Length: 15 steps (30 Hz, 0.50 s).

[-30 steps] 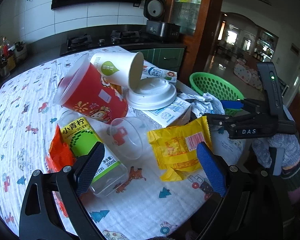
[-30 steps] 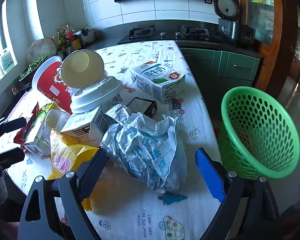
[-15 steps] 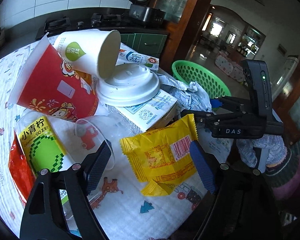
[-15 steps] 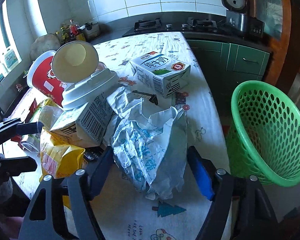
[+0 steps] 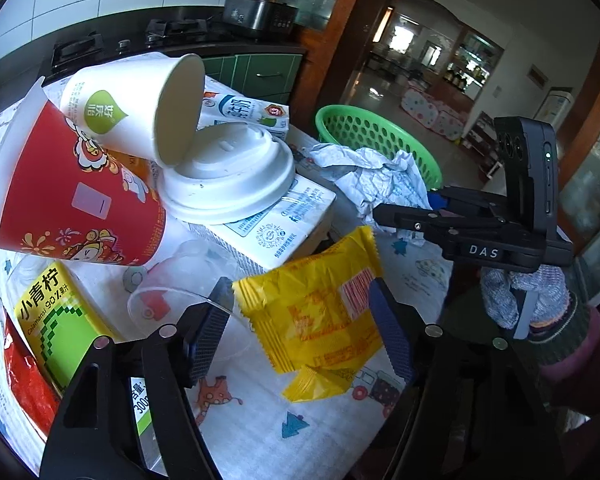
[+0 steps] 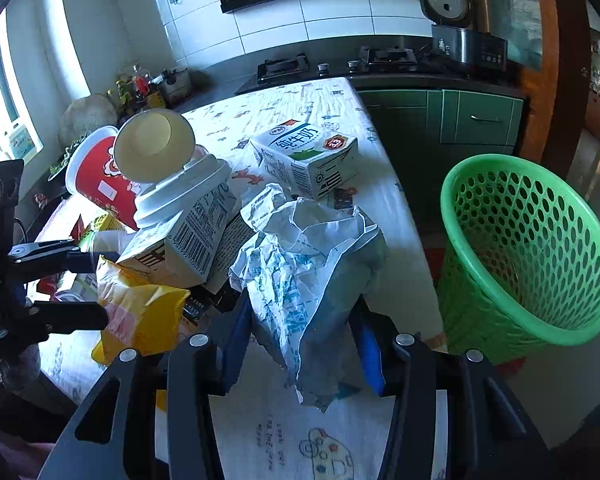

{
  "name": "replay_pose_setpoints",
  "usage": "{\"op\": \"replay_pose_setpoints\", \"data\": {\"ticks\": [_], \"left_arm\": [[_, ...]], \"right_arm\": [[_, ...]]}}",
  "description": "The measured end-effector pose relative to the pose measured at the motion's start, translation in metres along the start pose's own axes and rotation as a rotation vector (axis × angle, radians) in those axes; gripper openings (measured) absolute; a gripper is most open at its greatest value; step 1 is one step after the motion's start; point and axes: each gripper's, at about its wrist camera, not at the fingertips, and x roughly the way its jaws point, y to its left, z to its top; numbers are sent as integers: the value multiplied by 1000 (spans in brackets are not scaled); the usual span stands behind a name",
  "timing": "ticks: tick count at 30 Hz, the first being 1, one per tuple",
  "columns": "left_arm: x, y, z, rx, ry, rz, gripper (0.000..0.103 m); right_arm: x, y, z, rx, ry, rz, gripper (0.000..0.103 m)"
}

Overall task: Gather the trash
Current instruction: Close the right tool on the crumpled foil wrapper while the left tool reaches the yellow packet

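Observation:
A pile of trash lies on the patterned tablecloth (image 6: 284,432). My right gripper (image 6: 304,336) has its jaws closed in on a crumpled white and blue paper bag (image 6: 312,268), which also shows in the left wrist view (image 5: 384,180). My left gripper (image 5: 300,328) has its jaws on both sides of a yellow snack wrapper (image 5: 320,312), touching or nearly touching it. The wrapper also shows in the right wrist view (image 6: 140,312). A green mesh basket (image 6: 528,252) stands beside the table at the right.
The pile holds a red paper cup (image 5: 60,196), a white cup (image 5: 140,108) on a white lid (image 5: 228,176), milk cartons (image 6: 308,156), a clear cup (image 5: 172,300) and a green-yellow drink bottle (image 5: 60,320). A stove counter (image 6: 340,64) runs behind the table.
Both grippers moved forward and their jaws narrowed: the right ones closed onto the paper bag, the left ones came in around the yellow wrapper.

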Motion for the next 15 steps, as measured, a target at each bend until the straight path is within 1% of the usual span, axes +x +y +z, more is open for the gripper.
{"op": "replay_pose_setpoints", "data": {"ticks": [1, 6, 8, 10, 15], "left_arm": [[-1, -1, 0, 5, -2, -3, 68], [-7, -2, -4, 6, -1, 30, 68], [-15, -3, -6, -1, -16, 37, 71], [-21, -3, -9, -4, -26, 41, 72], [-39, -11, -17, 48, -60, 66, 72]], "right_arm": [[-3, -1, -1, 7, -4, 1, 46], [-11, -1, -4, 17, -16, -8, 46], [-14, 1, -5, 19, -21, -10, 46], [-15, 1, -6, 21, -24, -8, 46], [-19, 4, -8, 22, -35, -4, 46]]}}
